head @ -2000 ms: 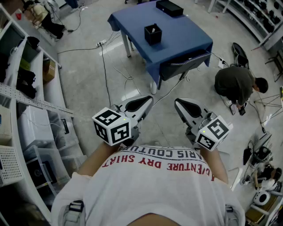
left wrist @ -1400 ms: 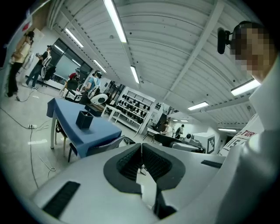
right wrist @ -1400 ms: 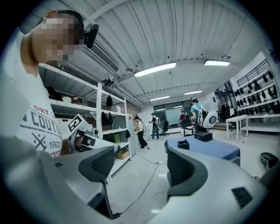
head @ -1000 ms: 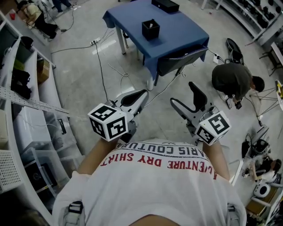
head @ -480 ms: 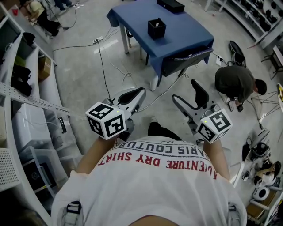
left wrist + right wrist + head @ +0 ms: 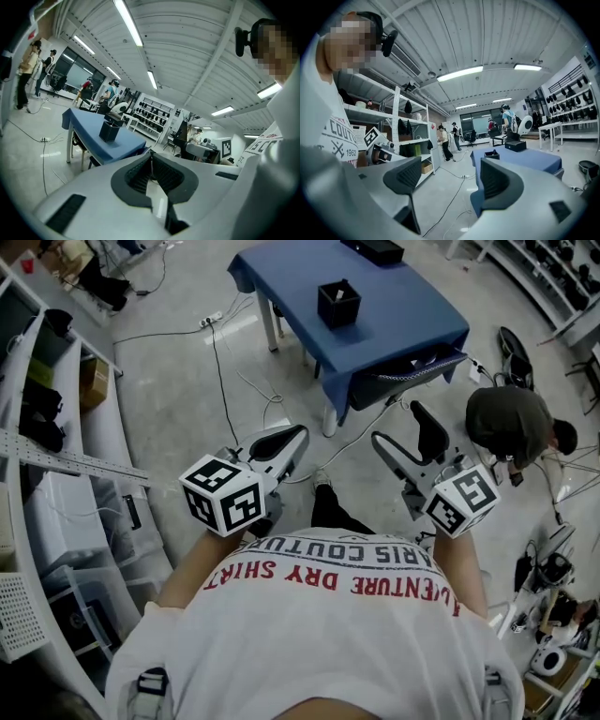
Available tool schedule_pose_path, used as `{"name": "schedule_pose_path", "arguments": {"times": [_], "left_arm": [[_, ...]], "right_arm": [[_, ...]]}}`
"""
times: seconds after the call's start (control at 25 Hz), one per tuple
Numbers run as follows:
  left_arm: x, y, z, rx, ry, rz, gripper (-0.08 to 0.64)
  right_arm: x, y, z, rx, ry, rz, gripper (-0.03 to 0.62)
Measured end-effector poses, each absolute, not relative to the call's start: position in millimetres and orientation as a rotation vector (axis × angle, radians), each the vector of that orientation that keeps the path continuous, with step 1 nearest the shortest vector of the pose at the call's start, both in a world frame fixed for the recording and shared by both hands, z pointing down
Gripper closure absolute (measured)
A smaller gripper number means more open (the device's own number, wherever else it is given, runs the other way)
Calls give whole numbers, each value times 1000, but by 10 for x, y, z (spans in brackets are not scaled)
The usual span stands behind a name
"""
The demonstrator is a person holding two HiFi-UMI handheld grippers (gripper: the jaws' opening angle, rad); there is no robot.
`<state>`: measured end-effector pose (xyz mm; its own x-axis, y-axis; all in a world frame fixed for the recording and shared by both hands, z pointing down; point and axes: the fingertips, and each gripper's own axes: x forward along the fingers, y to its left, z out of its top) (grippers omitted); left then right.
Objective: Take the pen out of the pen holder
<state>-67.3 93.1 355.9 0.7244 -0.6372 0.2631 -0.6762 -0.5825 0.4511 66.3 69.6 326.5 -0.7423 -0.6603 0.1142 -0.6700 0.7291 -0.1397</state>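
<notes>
The black pen holder (image 6: 338, 304) stands on a blue table (image 6: 394, 310) several steps ahead of me, with a thin pen end poking above its rim. It also shows small in the left gripper view as the pen holder (image 6: 110, 131) and in the right gripper view as the pen holder (image 6: 491, 153). My left gripper (image 6: 298, 434) is held at waist height with its jaws pressed together and empty (image 6: 151, 157). My right gripper (image 6: 401, 427) is beside it, jaws spread wide with nothing between them (image 6: 450, 176). Both are far from the table.
A black box (image 6: 375, 249) lies at the table's far end and a dark chair (image 6: 403, 371) is tucked under its near side. Cables (image 6: 220, 381) run over the floor. A person (image 6: 511, 423) crouches at the right. Metal shelving (image 6: 56, 456) lines the left.
The right gripper's jaws have gone from together to spread apart. My view has drifted as I step toward the table, and a foot now shows below between the grippers.
</notes>
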Motion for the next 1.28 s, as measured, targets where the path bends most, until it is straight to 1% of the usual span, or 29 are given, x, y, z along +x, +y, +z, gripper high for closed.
{"name": "schedule_pose_path", "arguments": {"times": [0.6, 0.92, 1.28], "left_arm": [[-505, -890, 3715, 2303, -1038, 195, 528], [-419, -1527, 3688, 2321, -1060, 202, 528], [-517, -1766, 3678, 2326, -1092, 169, 528]], "right_arm": [[760, -1183, 3673, 1002, -2861, 453, 222], [631, -1706, 3662, 864, -2905, 440, 224], [541, -1957, 3614, 811, -2908, 393, 224]]}}
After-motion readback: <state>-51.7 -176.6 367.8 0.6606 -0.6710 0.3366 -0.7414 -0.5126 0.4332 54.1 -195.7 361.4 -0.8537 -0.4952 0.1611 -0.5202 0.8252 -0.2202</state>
